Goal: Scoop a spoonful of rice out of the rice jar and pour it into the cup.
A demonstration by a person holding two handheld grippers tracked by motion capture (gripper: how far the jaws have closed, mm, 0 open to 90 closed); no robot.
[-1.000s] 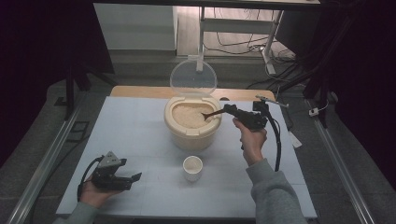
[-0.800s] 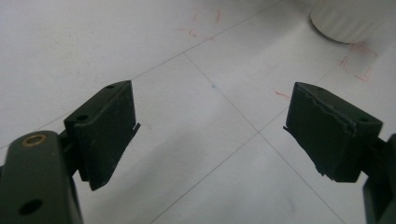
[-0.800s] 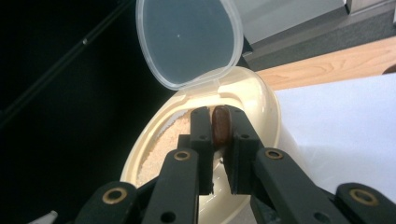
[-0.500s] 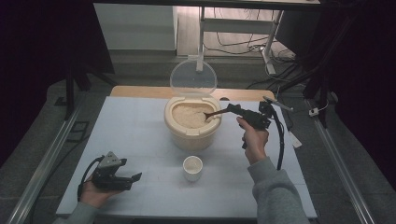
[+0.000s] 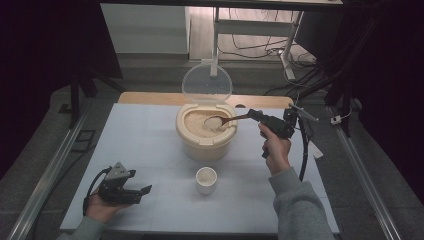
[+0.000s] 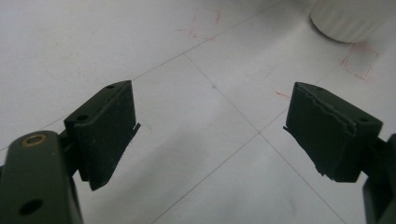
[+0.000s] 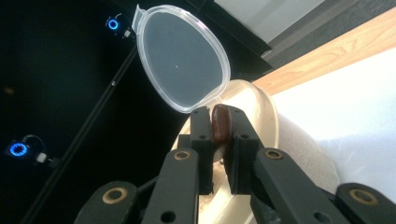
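Although the right gripper [image 5: 252, 116] clamps the wooden spoon [image 5: 226, 120] by its handle, only a brown stub of that handle shows between its jaws in the right gripper view [image 7: 220, 124], and the bowl end is hidden there behind the jaws. Seen from the high view, the spoon reaches out ahead of this gripper, its bowl heaped with grain and sitting above the rice in the cream container [image 5: 205, 132], just beyond the fingertips. Whether the bowl touches the rice is hard to tell. Past the gripper, the clear hinged lid [image 7: 182, 56] stands upright behind the container. The small white cup [image 5: 206, 180] stands on the desk [image 5: 150, 145], nearer the person than this gripper and well apart from it. Resting low on the desk, the left gripper [image 5: 142, 192] has its jaws spread wide with nothing between them; in its own view the cup [image 6: 350, 18] is cut off by the top edge, ahead of the jaws.
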